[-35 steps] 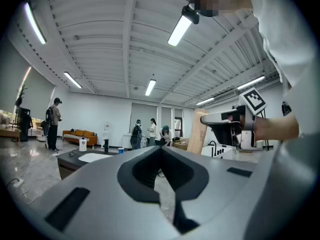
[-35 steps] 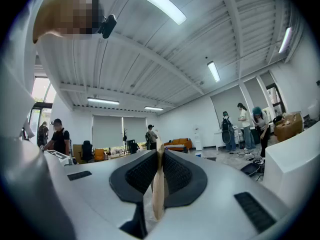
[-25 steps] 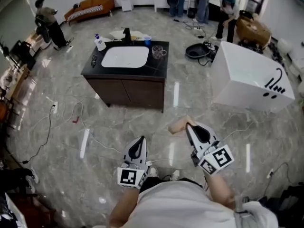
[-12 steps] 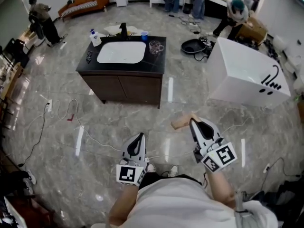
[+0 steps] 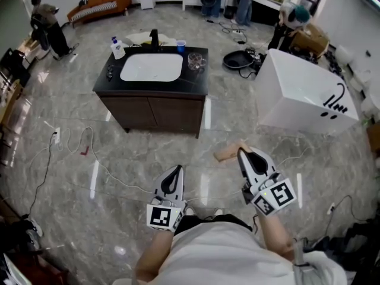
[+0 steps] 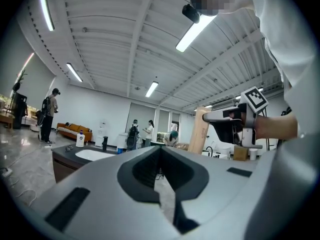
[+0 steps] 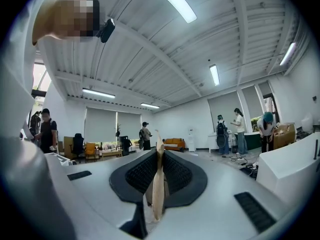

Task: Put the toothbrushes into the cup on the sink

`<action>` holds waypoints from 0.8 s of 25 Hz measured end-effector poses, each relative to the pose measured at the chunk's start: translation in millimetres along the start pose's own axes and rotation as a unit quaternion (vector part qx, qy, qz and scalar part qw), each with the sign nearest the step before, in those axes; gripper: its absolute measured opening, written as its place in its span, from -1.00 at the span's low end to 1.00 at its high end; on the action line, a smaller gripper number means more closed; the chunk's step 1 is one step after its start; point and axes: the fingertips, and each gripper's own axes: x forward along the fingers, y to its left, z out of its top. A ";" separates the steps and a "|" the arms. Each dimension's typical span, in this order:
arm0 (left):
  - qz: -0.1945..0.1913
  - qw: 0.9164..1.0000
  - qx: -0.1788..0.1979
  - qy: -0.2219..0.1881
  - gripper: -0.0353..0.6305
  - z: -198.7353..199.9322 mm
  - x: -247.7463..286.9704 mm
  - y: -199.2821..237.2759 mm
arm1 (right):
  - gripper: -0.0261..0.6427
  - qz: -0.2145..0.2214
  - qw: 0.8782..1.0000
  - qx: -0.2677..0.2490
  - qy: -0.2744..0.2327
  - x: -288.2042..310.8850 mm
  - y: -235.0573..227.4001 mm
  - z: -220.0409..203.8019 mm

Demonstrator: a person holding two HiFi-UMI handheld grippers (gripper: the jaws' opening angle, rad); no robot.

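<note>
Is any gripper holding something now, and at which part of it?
The right gripper clamps a beige toothbrush near one end; the left gripper is shut and holds nothing.

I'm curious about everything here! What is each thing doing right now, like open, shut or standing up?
Right tool: shut on a toothbrush.
Left tool: shut, nothing in it.
Glass cup: upright on the sink counter.
Cabinet doors: closed.
Soap bottle: upright.
</note>
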 end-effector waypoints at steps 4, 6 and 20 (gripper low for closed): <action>-0.004 1.000 -0.004 -0.002 -0.89 1.8 -4.3 16.0 | -0.75 -0.001 1.000 -0.002 0.001 13.1 13.5 -2.6; -0.005 1.000 -0.007 -0.001 -0.89 0.3 -7.3 23.2 | -0.75 -0.002 1.000 -0.001 0.002 18.5 20.3 -3.9; -0.017 1.000 -0.024 -0.004 -0.89 -2.2 -12.6 36.9 | -0.75 -0.016 1.000 -0.010 0.009 26.2 32.6 -1.3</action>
